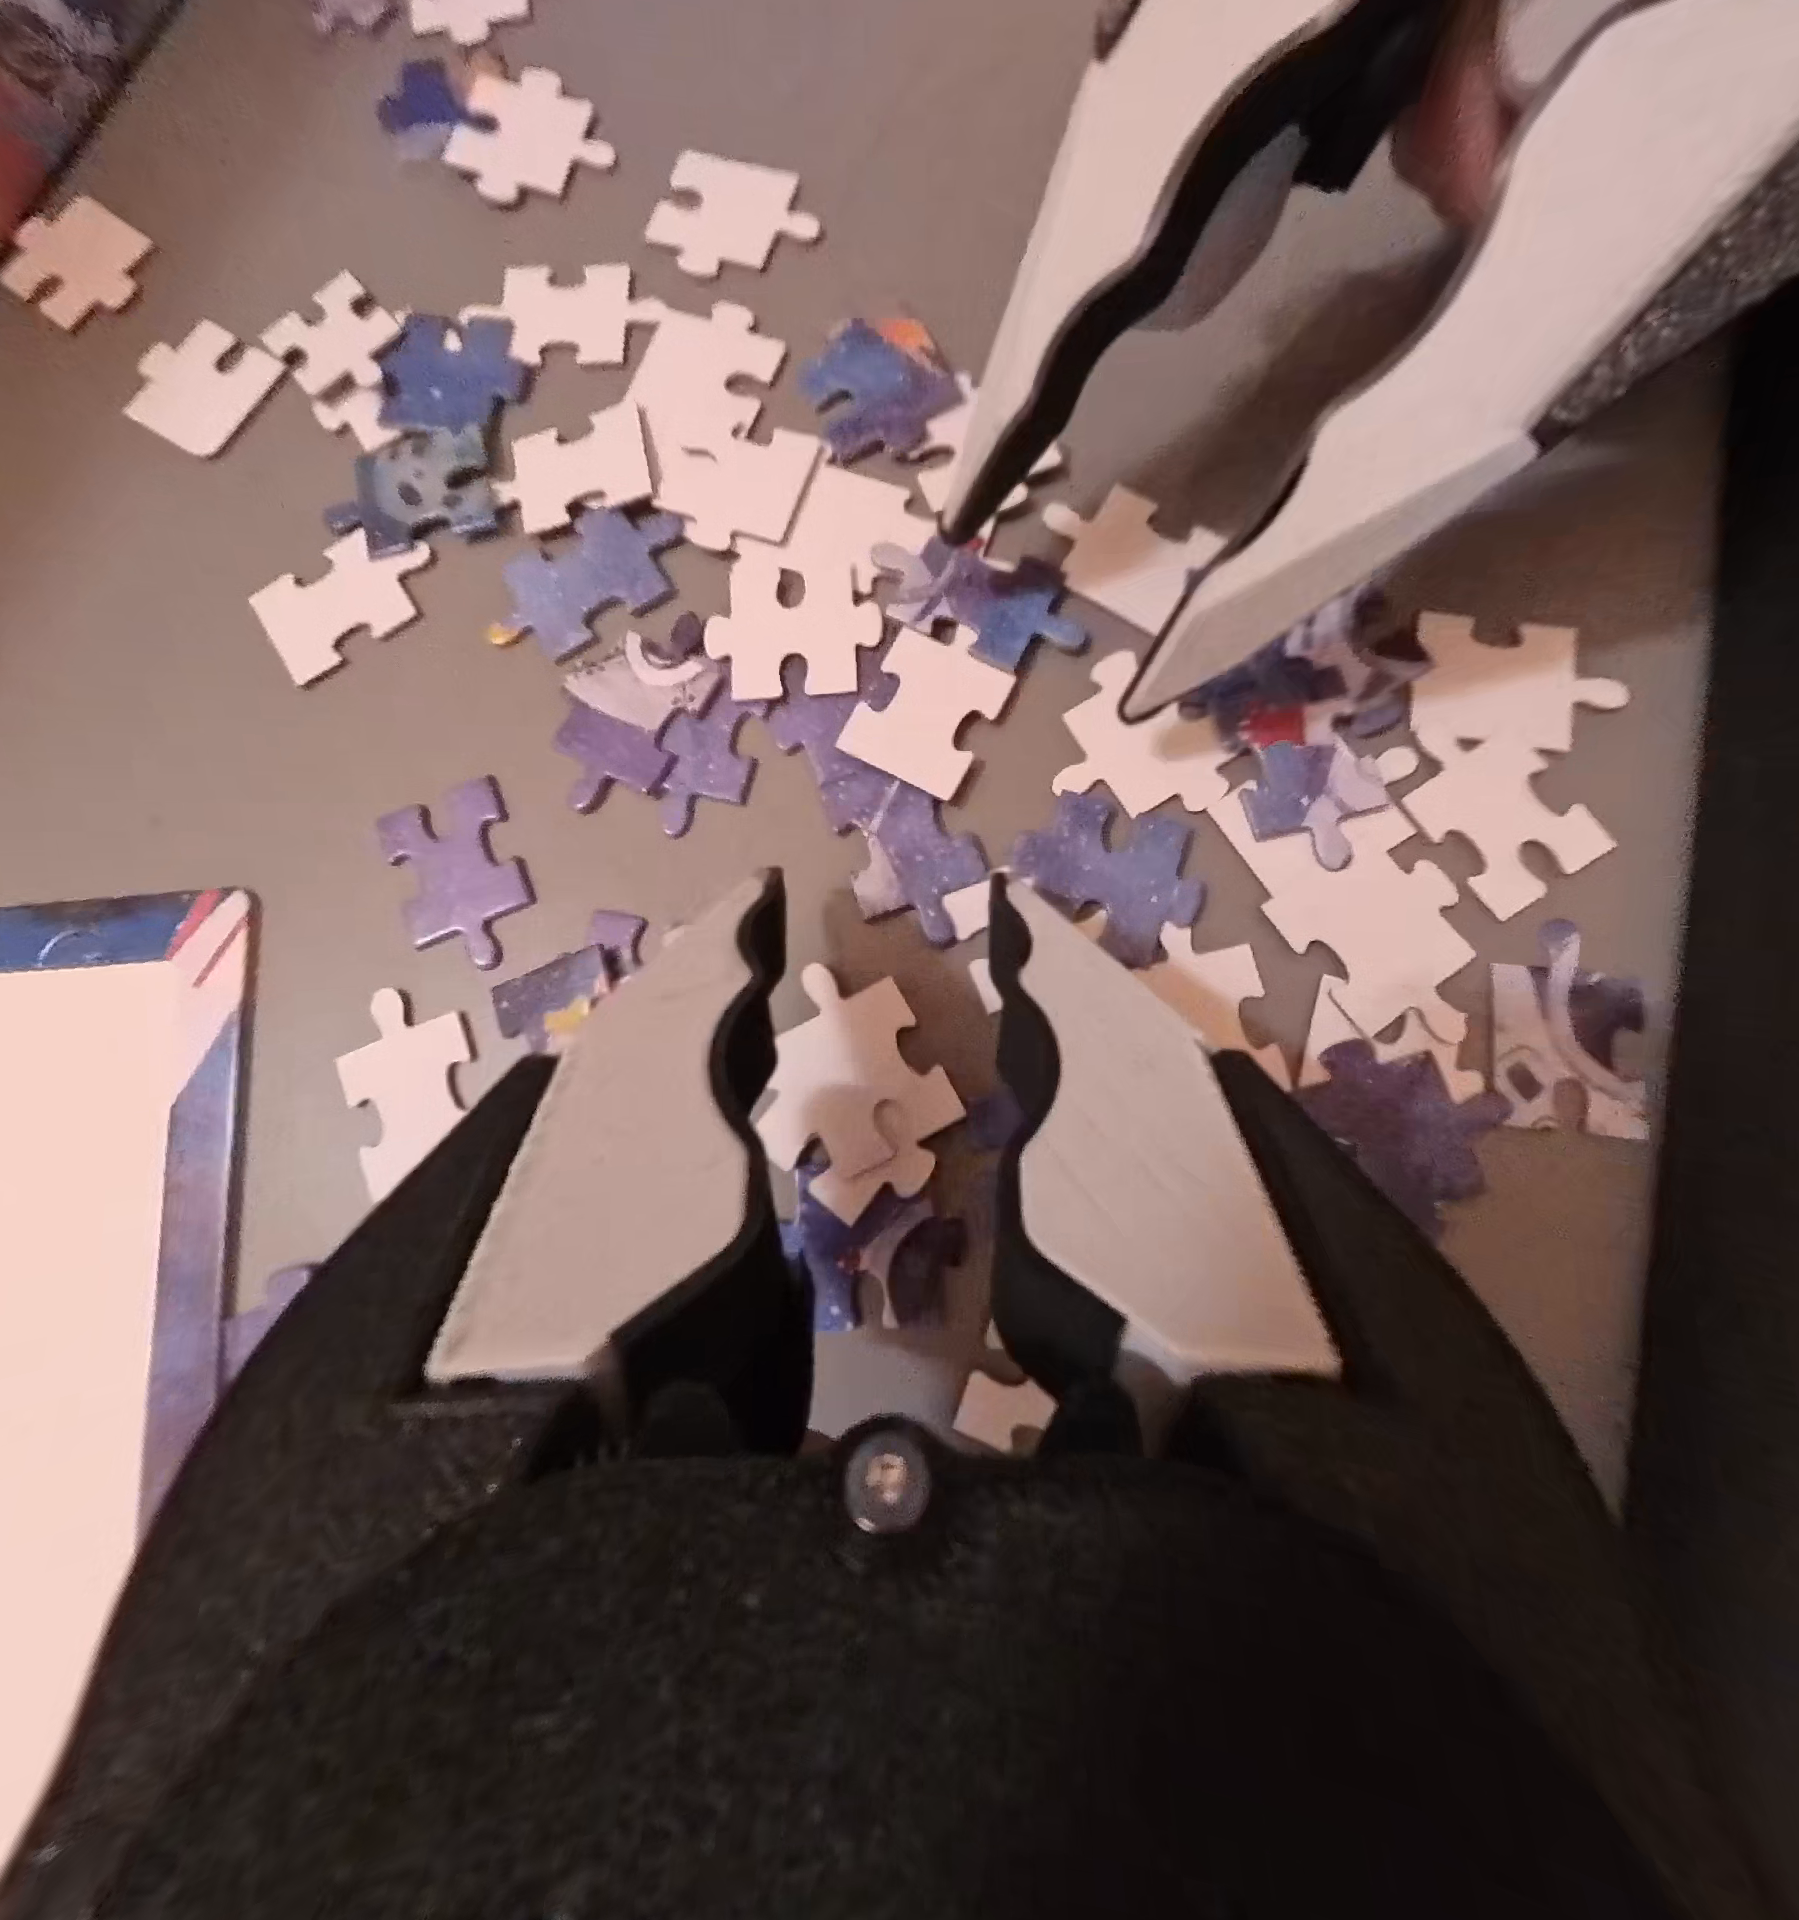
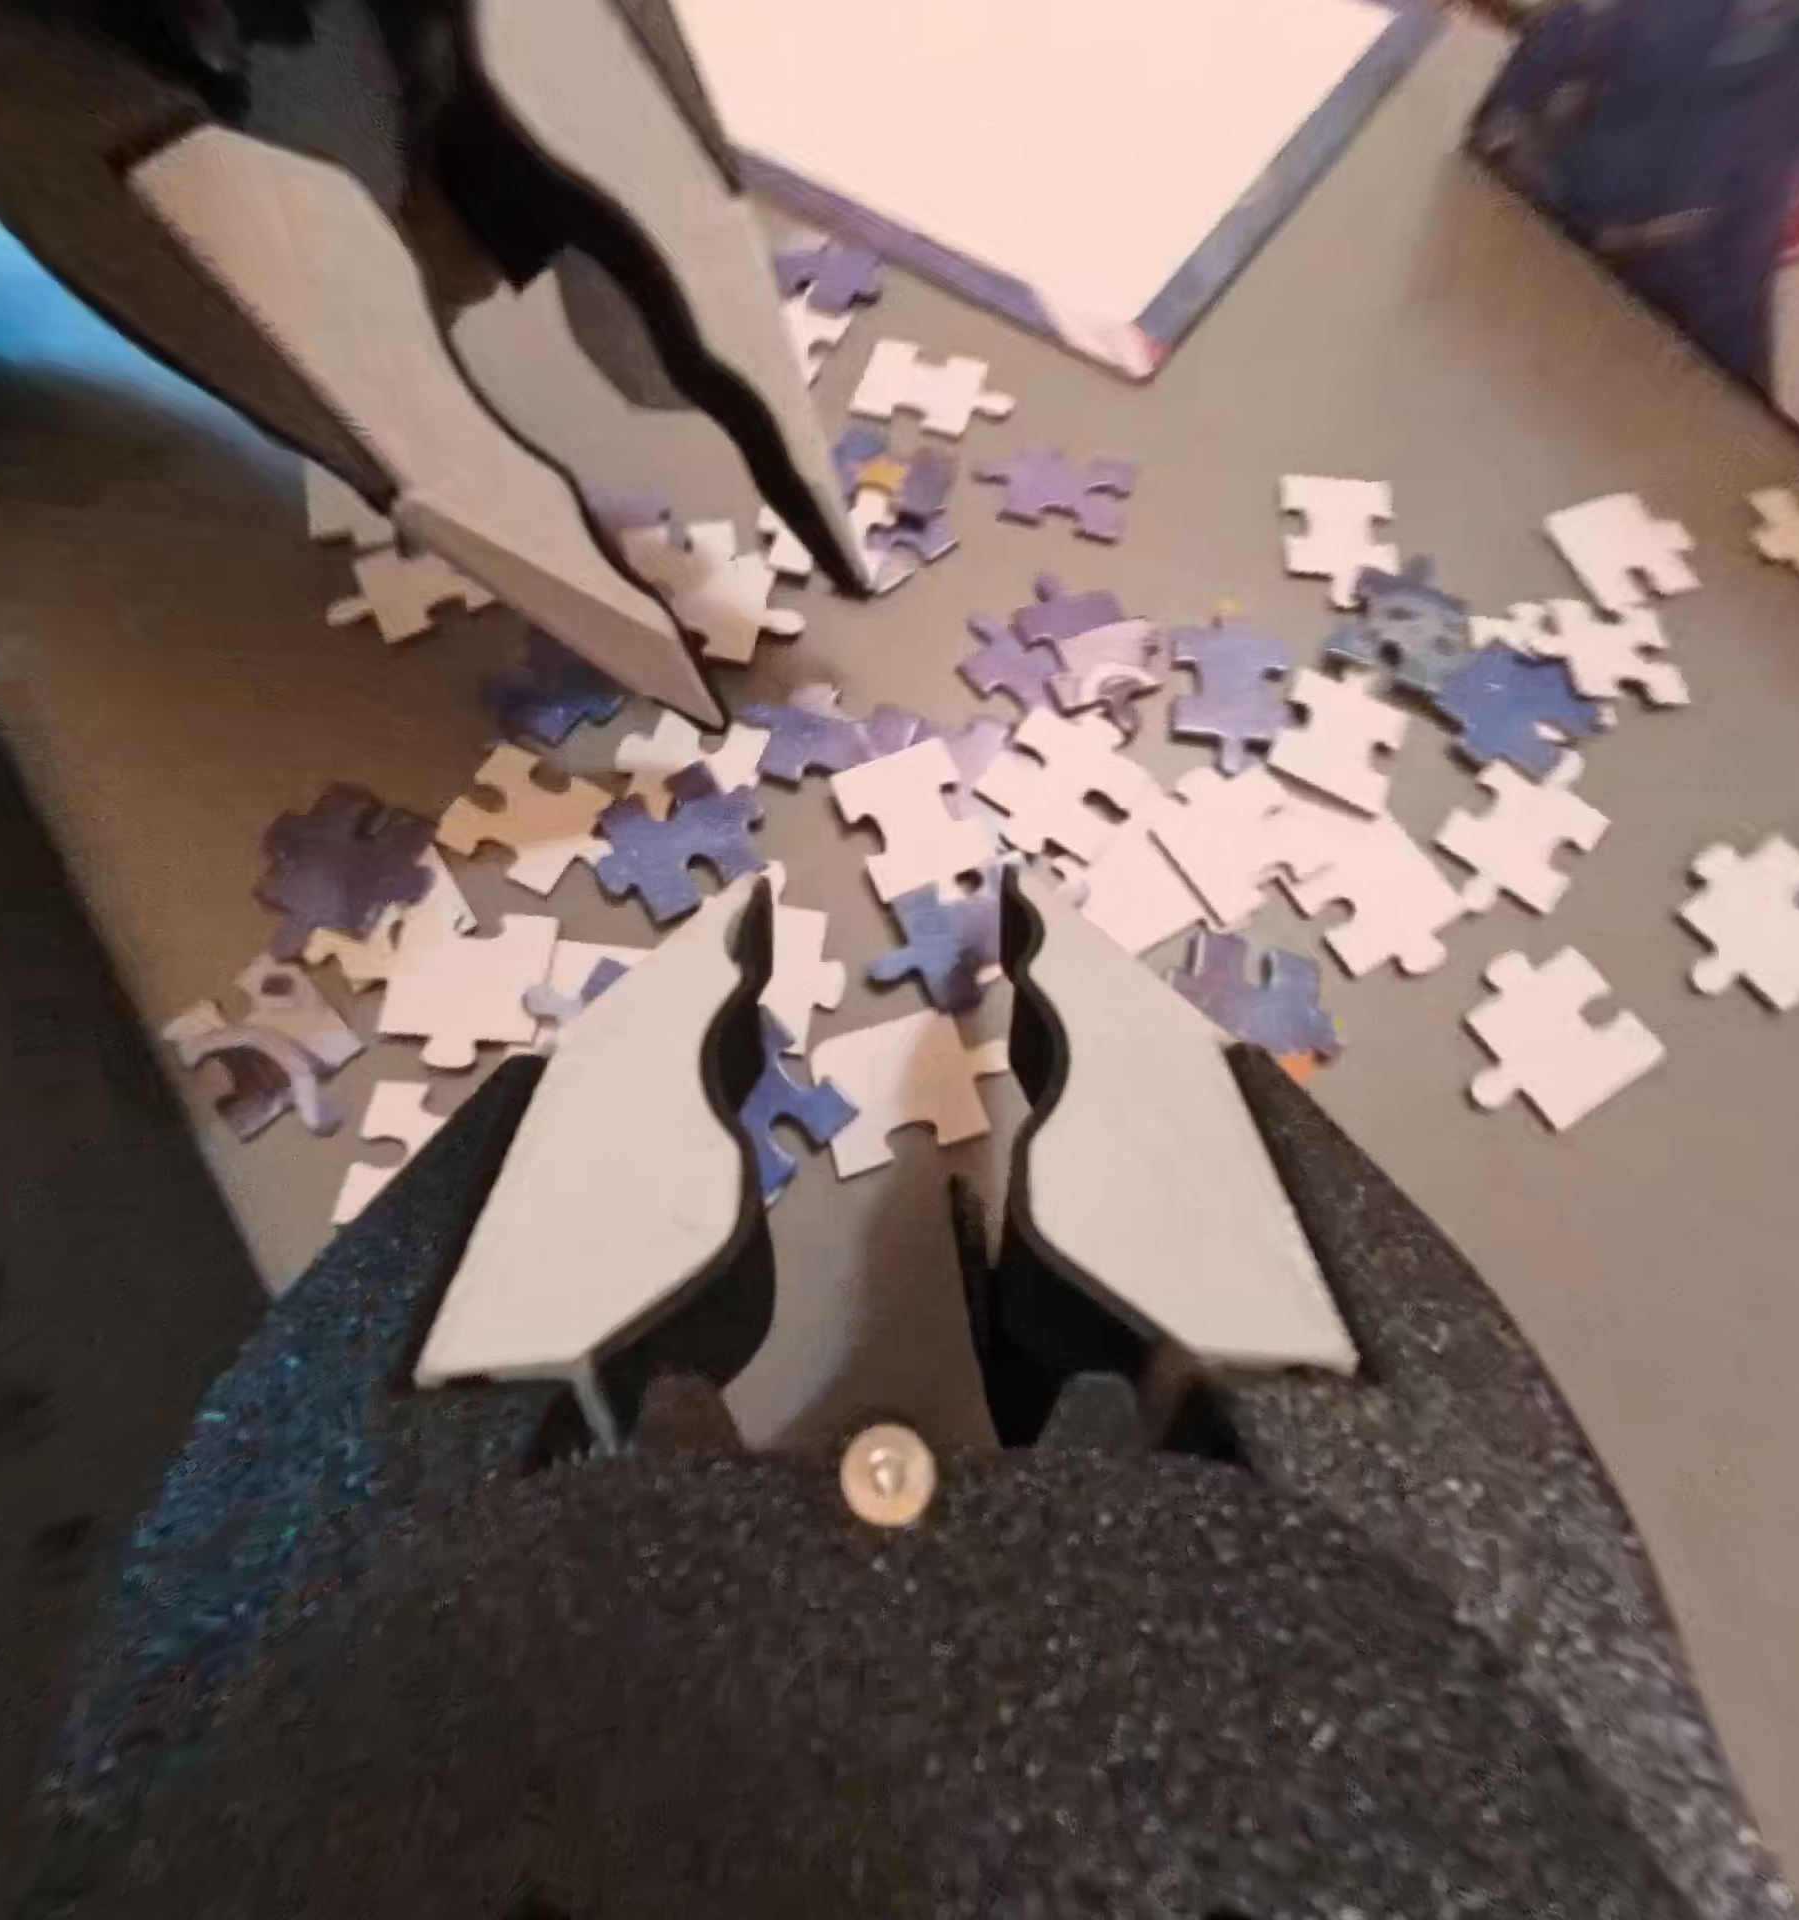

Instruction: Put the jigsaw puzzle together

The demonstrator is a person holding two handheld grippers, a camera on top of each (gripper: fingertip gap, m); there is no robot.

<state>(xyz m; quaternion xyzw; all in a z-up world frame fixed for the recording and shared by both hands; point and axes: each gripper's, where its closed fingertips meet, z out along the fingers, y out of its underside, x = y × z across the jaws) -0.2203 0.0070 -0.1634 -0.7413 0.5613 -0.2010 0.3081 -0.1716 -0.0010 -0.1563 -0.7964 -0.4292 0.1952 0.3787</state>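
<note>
The jigsaw pieces (image 1: pixel 801 634) lie loose in a scattered heap on the grey counter (image 1: pixel 95 675), many white side up, others showing blue and purple print; the left tool (image 1: pixel 884 894) hangs above the near edge of the heap, its 2 fingers apart and empty; the right tool (image 2: pixel 884 894) hangs over the heap's opposite side, fingers also apart, gripping nothing; a blue-bordered tray (image 1: pixel 209 1091) with a white inside lies beside the heap.

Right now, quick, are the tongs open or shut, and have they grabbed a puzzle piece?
Left tongs: open, holding nothing, above the loose puzzle pieces.
Right tongs: open, holding nothing, above the same pile.
</note>
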